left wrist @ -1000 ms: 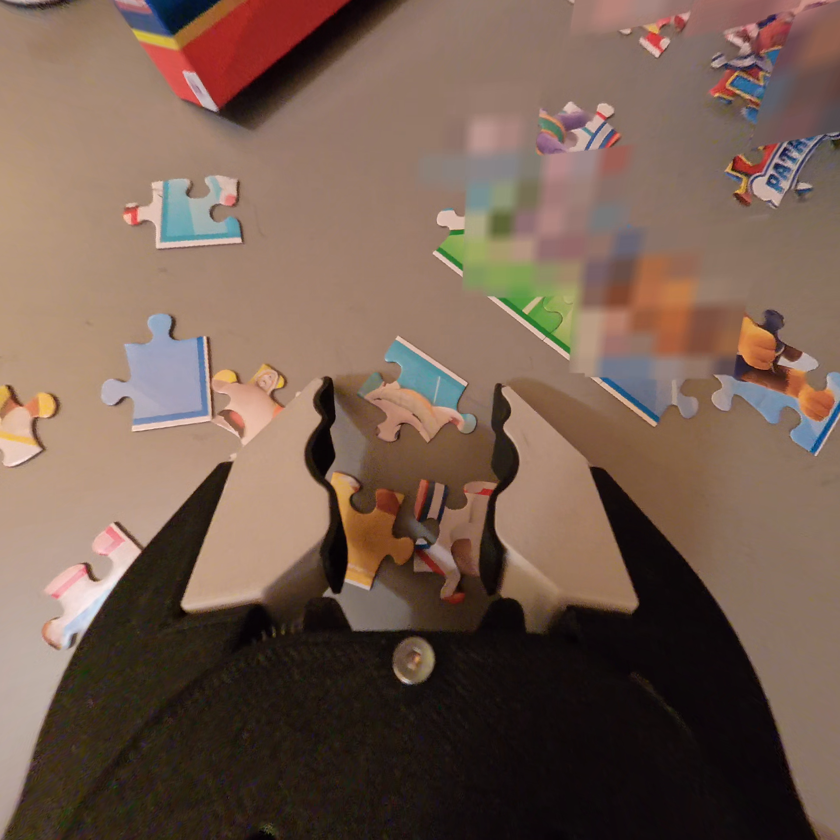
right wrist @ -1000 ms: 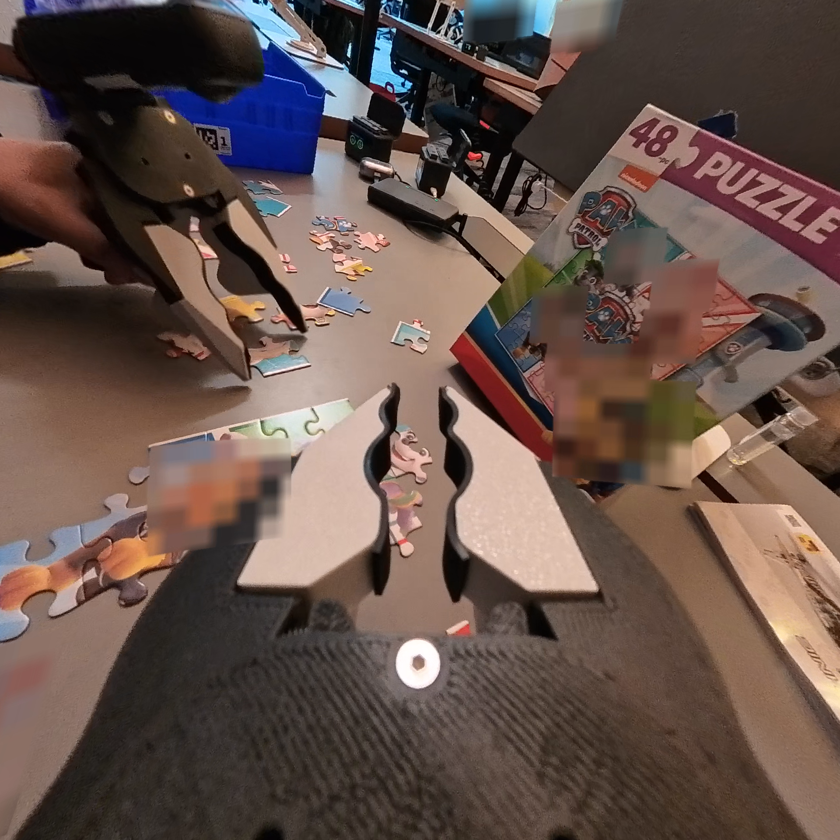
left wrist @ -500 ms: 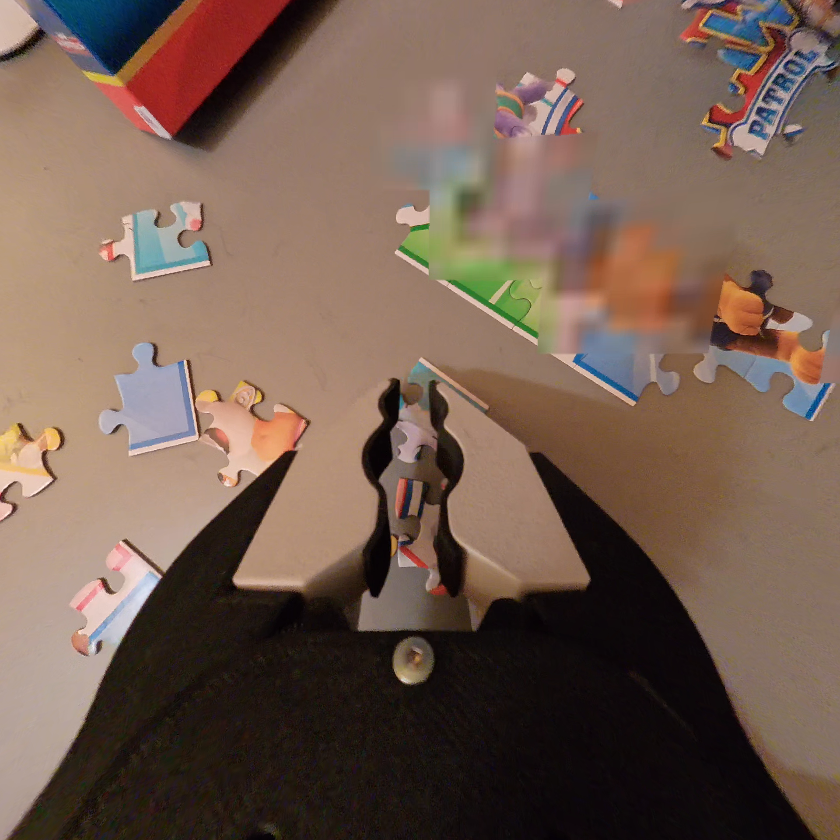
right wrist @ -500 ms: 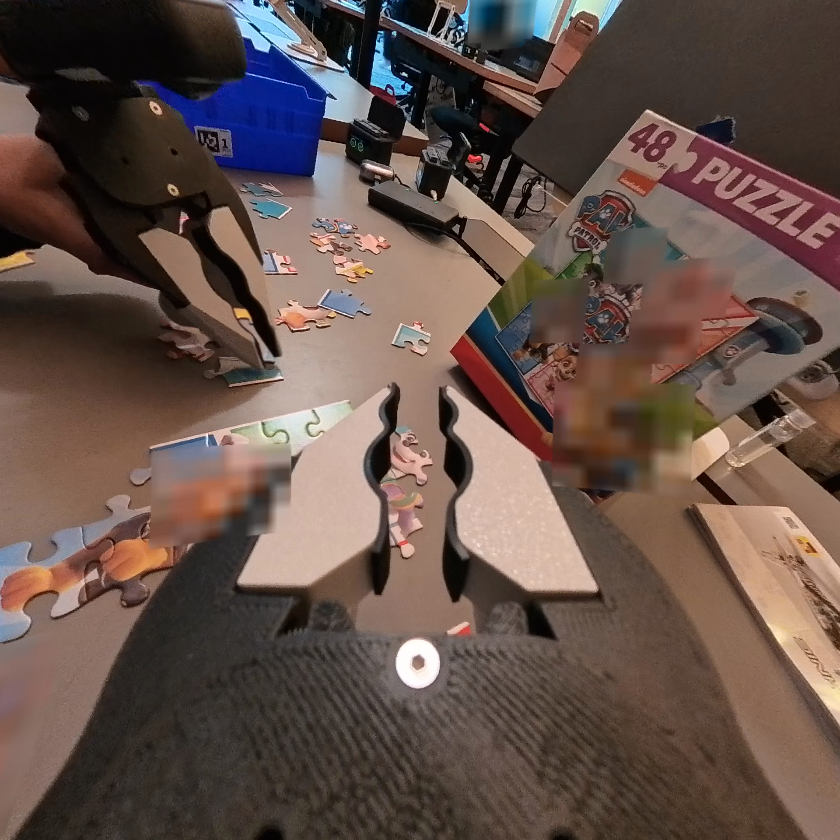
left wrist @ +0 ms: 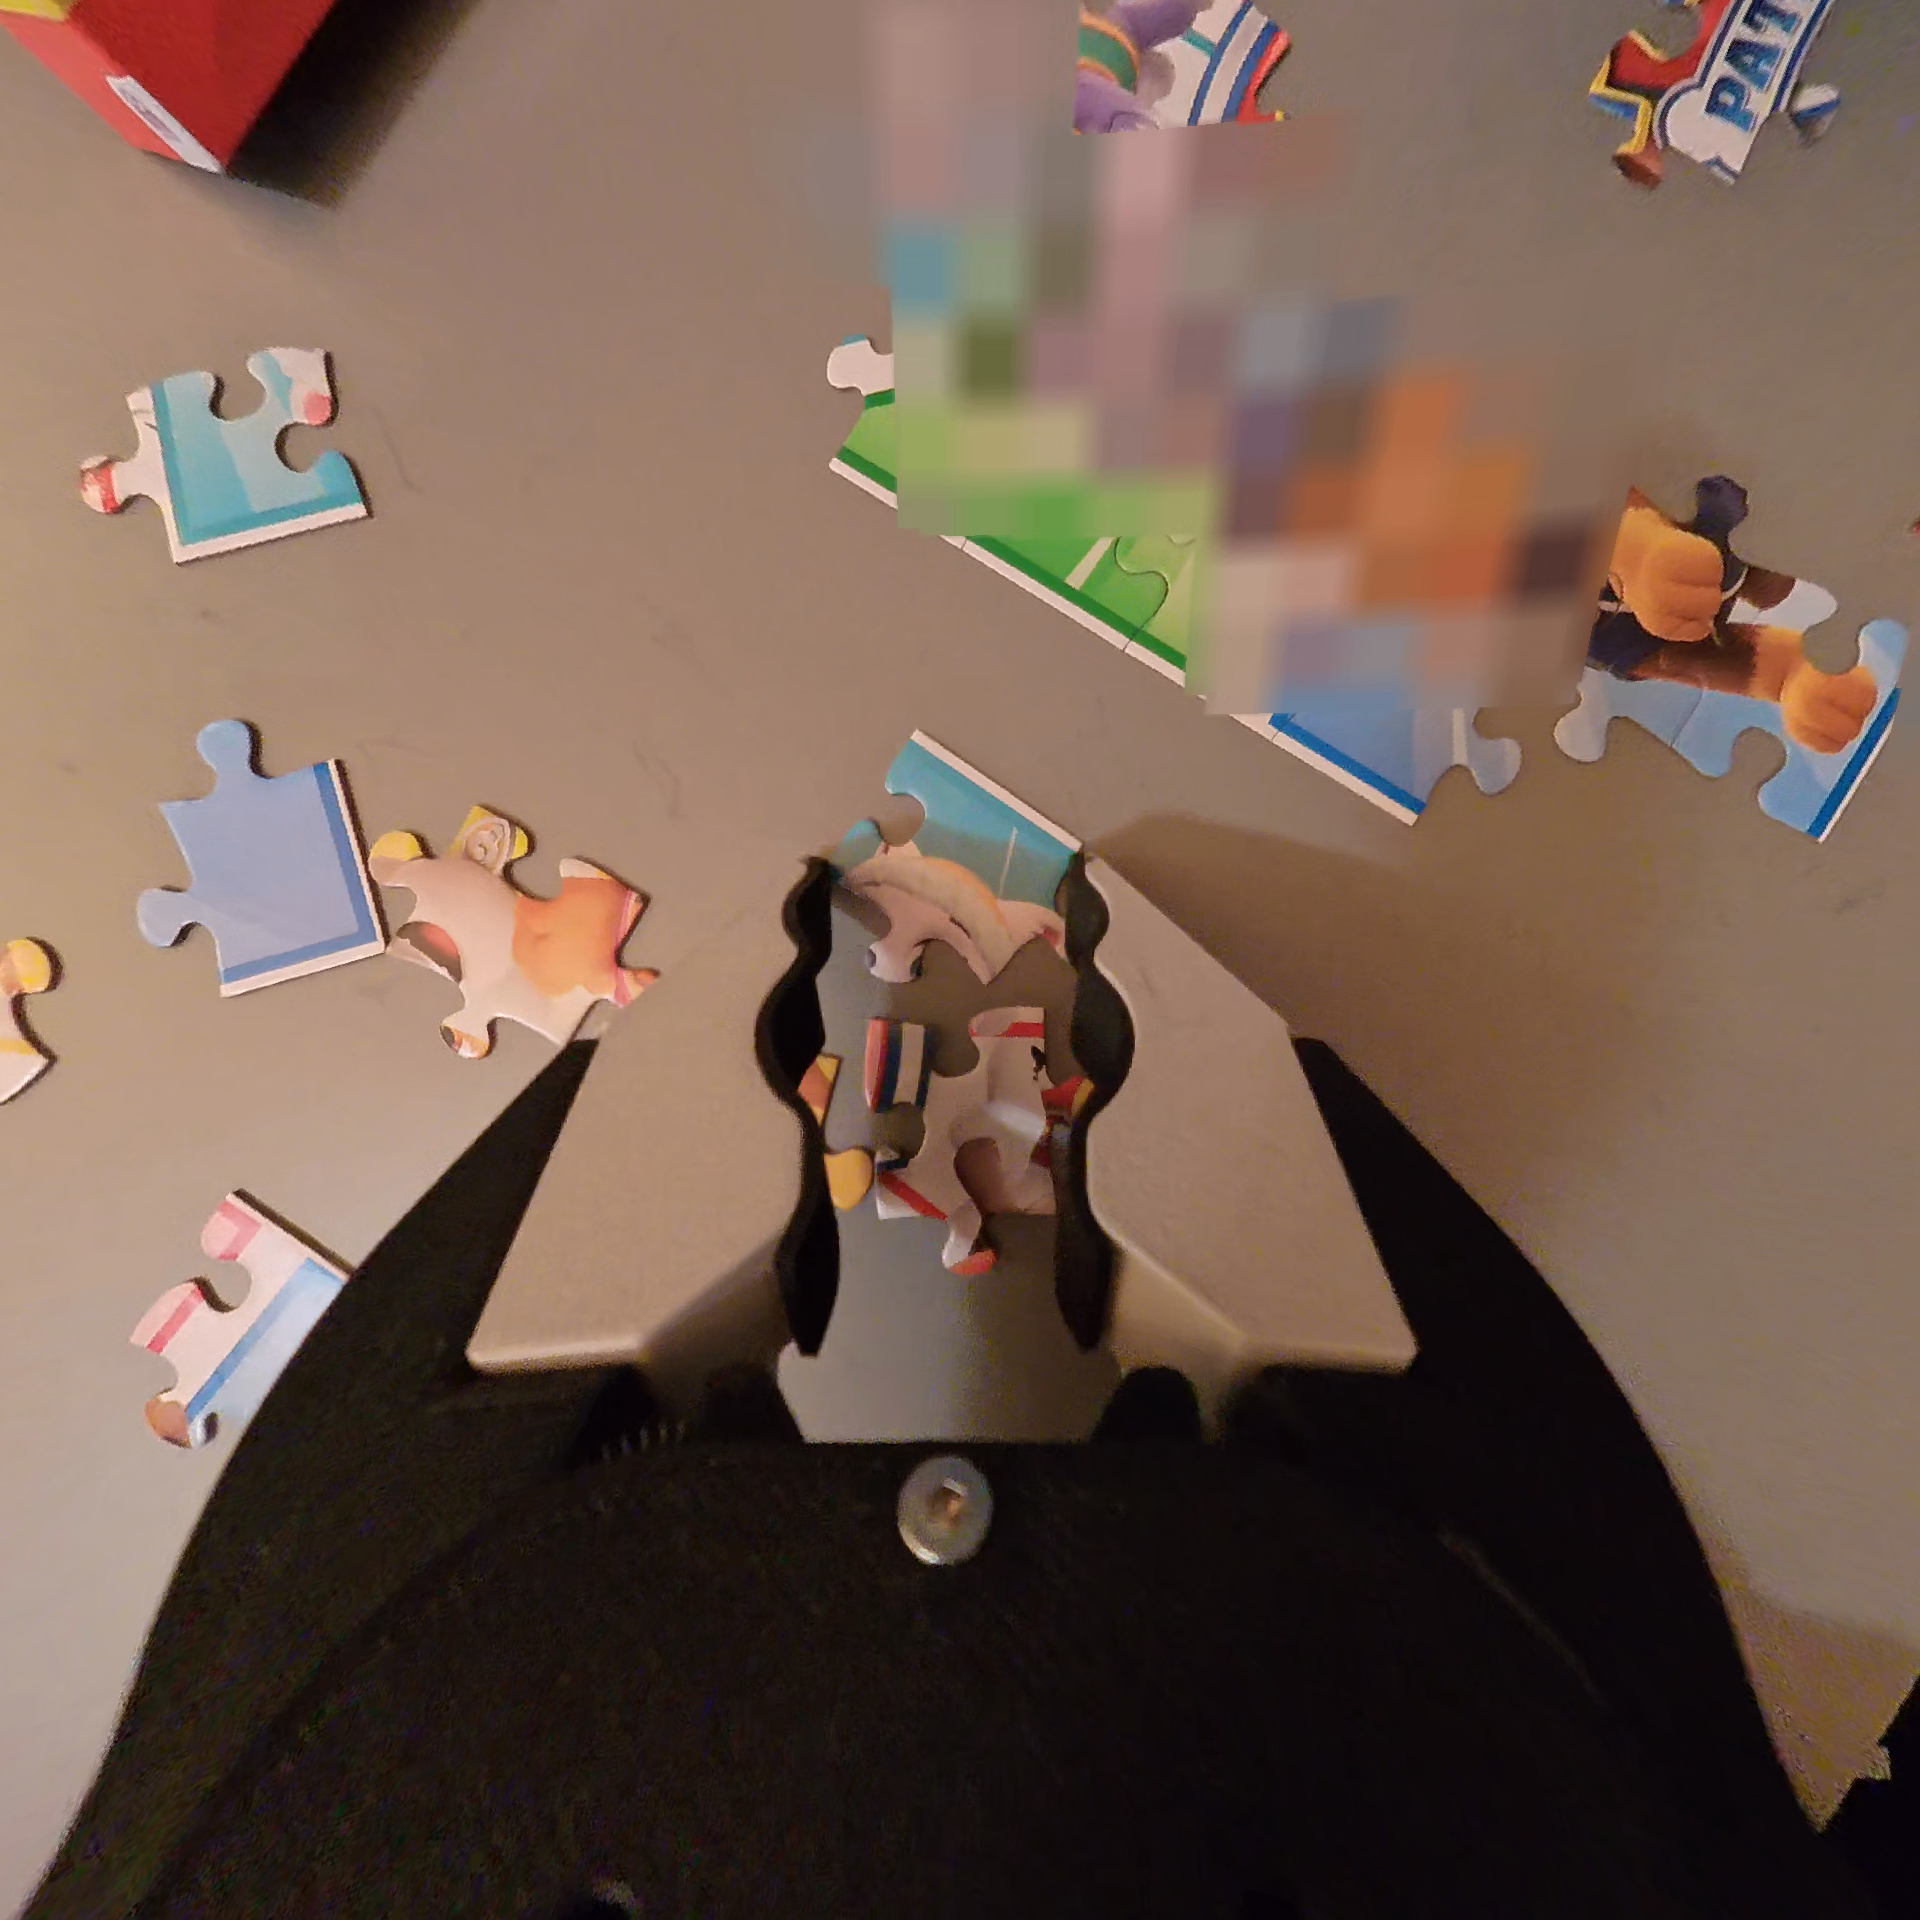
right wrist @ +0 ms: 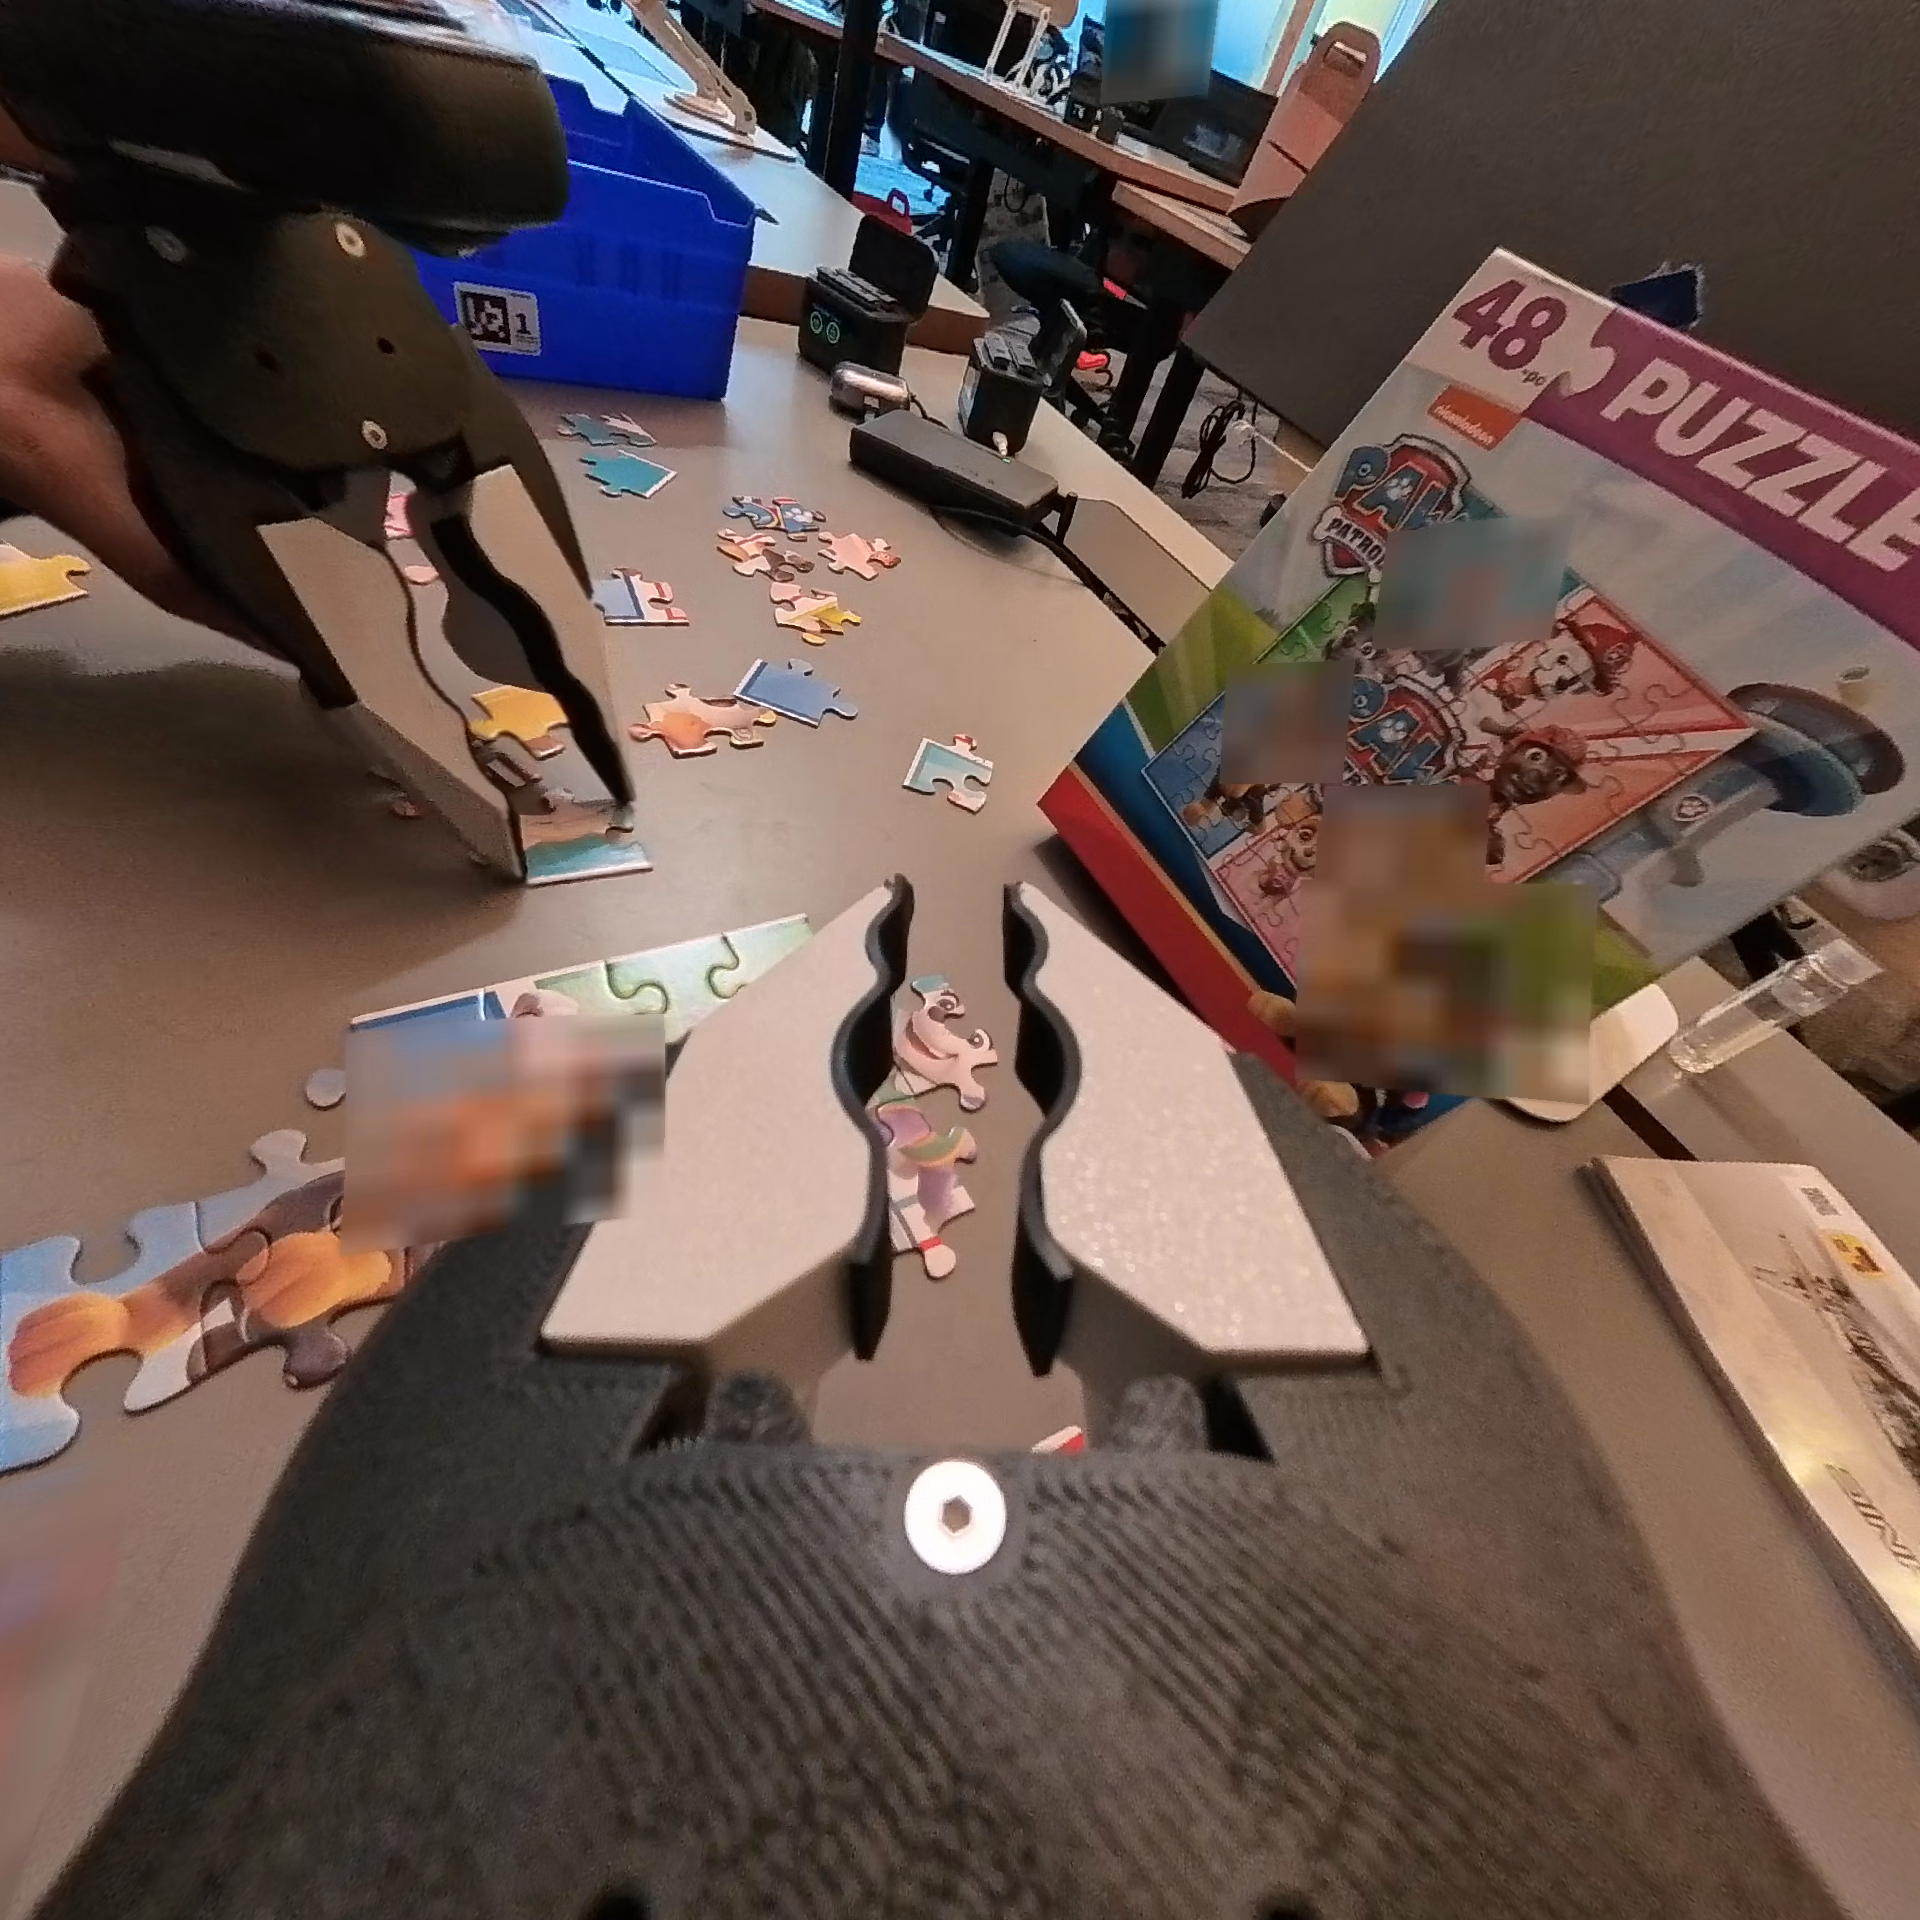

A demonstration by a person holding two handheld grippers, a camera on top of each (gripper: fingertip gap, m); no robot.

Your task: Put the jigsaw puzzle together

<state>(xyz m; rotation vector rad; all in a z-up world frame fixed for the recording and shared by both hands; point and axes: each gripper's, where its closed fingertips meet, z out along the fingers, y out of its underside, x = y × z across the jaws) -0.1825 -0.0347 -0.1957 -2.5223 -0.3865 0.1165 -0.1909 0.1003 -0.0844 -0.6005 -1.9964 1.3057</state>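
Observation:
My left gripper [left wrist: 943, 862] is open, its fingertips down at the grey table [left wrist: 623, 260]. They stand on either side of a flat teal-edged puzzle piece [left wrist: 977, 810] at its near end. The right wrist view shows the same: the left gripper [right wrist: 571, 831] straddles that piece [right wrist: 587, 857], and nothing is lifted. A red-and-white striped piece [left wrist: 966, 1122] and a yellow piece [left wrist: 842, 1143] lie under its fingers. My right gripper [right wrist: 956, 888] hovers with its jaws narrowly apart and empty above a pink-and-white piece [right wrist: 940, 1049] lying on the table.
A partly joined puzzle section [left wrist: 1122, 592] lies ahead to the right, and also shows in the right wrist view [right wrist: 644, 977]. Loose pieces [left wrist: 265, 883] are scattered to the left. The puzzle box [right wrist: 1455, 675] leans at right, a booklet [right wrist: 1766, 1351] beside it. A blue bin [right wrist: 623, 270] and a power adapter [right wrist: 945, 468] stand behind. My right fingertips sit around 20 cm from my left ones.
My left jaws were wide, came nearly together with nothing between them, then parted again. They moved forward and now straddle the teal-edged piece. My right gripper has not moved.

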